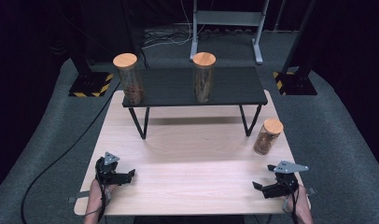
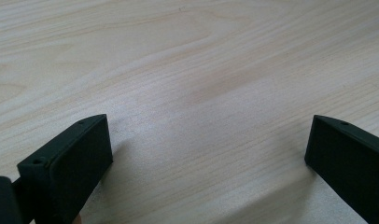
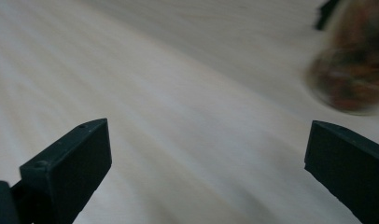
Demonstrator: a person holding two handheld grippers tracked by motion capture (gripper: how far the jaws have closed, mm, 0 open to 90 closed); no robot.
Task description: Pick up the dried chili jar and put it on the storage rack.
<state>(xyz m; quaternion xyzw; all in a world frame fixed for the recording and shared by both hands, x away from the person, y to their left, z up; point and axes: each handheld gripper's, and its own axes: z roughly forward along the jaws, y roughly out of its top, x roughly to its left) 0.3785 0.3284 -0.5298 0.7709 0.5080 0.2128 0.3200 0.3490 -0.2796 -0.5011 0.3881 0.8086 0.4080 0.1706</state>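
Near right gripper (image 1: 268, 183), short jar (image 1: 267, 136) holds brown bits.

Table (image 1: 187, 158) pale matt wood grain; jar (image 1: 267, 136) clear glass, smooth wooden lid.

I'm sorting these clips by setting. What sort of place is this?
Probably a lab or studio set up for recording, not a home. A light wooden table stands on grey carpet, dark surroundings ring it, hazard-striped stand bases flank it, and cables trail by a metal frame behind.
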